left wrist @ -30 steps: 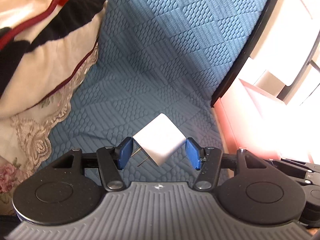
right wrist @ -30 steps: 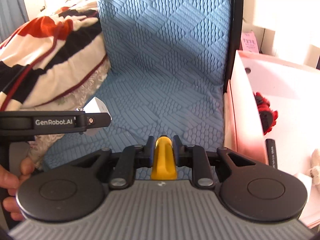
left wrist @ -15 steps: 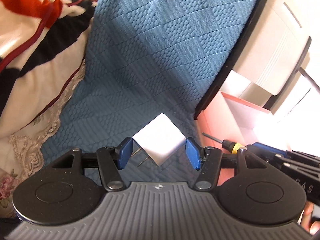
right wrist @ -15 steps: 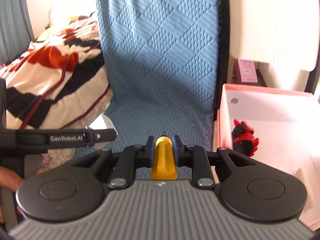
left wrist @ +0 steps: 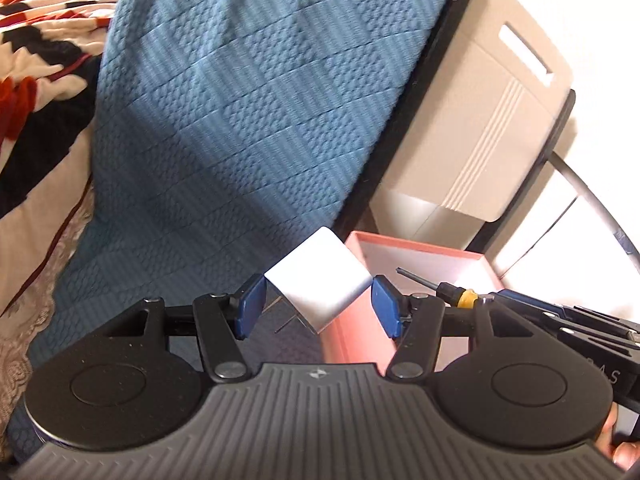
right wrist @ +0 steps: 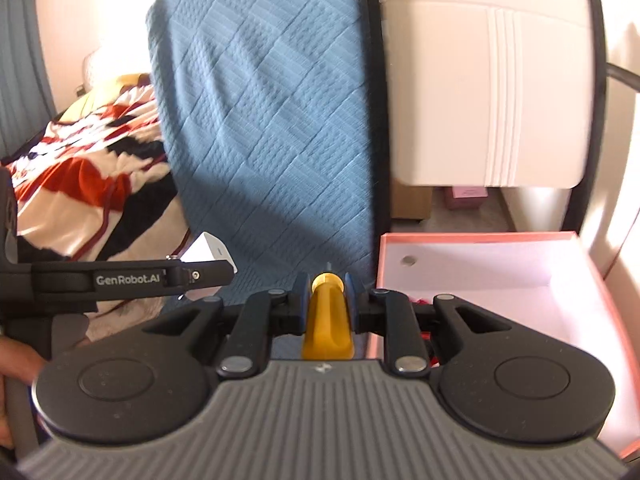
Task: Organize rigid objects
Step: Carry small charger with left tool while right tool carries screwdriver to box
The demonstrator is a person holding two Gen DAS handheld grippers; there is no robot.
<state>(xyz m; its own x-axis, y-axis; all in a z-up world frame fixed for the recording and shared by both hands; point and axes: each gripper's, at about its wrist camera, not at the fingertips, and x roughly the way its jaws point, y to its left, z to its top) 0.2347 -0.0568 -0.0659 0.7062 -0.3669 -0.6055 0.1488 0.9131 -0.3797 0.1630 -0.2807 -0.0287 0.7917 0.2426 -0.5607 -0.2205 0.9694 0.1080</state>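
Left gripper [left wrist: 318, 307] fingers clamp white charger [left wrist: 318, 284] corner-to-corner beside pink box [right wrist: 480, 256], smooth, light, likely to slip unless held on flat faces; right gripper [right wrist: 327, 304] fingers pinch yellow screwdriver [right wrist: 327, 320] handle, rigid, near box's left wall.

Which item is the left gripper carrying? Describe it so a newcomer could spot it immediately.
Start at the blue quilted cover and follow its edge down to the pink box beside it. Just in front, between the blue pads of the left gripper, sits a white charger cube, held corner-up with metal prongs underneath. Unlike the yellow-handled screwdriver in the right gripper, it is blocky and plain white.
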